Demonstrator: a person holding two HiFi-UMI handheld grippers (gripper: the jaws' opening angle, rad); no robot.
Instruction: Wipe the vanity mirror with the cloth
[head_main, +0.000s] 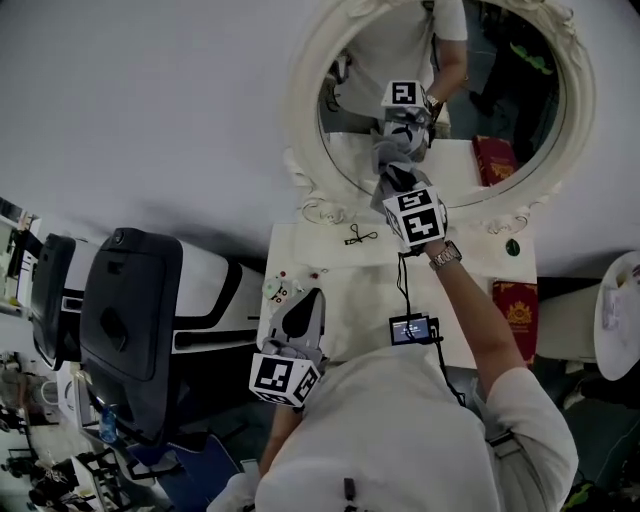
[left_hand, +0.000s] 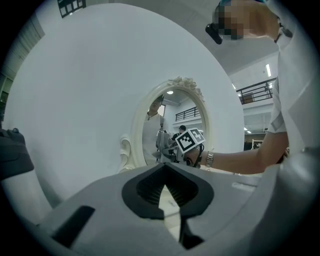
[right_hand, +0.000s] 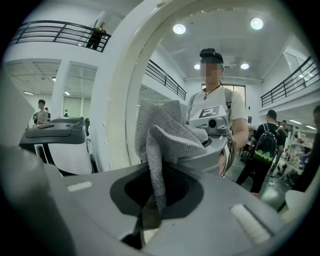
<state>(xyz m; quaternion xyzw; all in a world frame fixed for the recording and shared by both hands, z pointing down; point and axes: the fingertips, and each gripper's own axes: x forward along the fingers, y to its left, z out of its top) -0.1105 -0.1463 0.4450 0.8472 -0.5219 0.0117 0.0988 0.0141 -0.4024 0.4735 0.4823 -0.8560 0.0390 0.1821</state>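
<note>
The oval vanity mirror (head_main: 352, 160) hangs in an ornate white frame above the white vanity table (head_main: 345, 300). My right gripper (head_main: 400, 192) is shut on a grey knit cloth (head_main: 383, 172) and holds it against the lower part of the glass. In the right gripper view the cloth (right_hand: 160, 135) bunches up from my right gripper (right_hand: 150, 200), close to the mirror frame (right_hand: 120, 100). My left gripper (head_main: 312, 298) hangs low over the table's front left, shut and with nothing in it. From the left gripper (left_hand: 165, 192) the mirror (left_hand: 165, 130) and the right gripper's marker cube (left_hand: 189, 141) show ahead.
On the table lie a red book (head_main: 516, 308), a small device with a lit screen (head_main: 412, 328) on a black cable, a black clip (head_main: 360, 237) and small items (head_main: 284, 286). A black and white machine (head_main: 130, 320) stands left of the table. A white round object (head_main: 620, 315) is at right.
</note>
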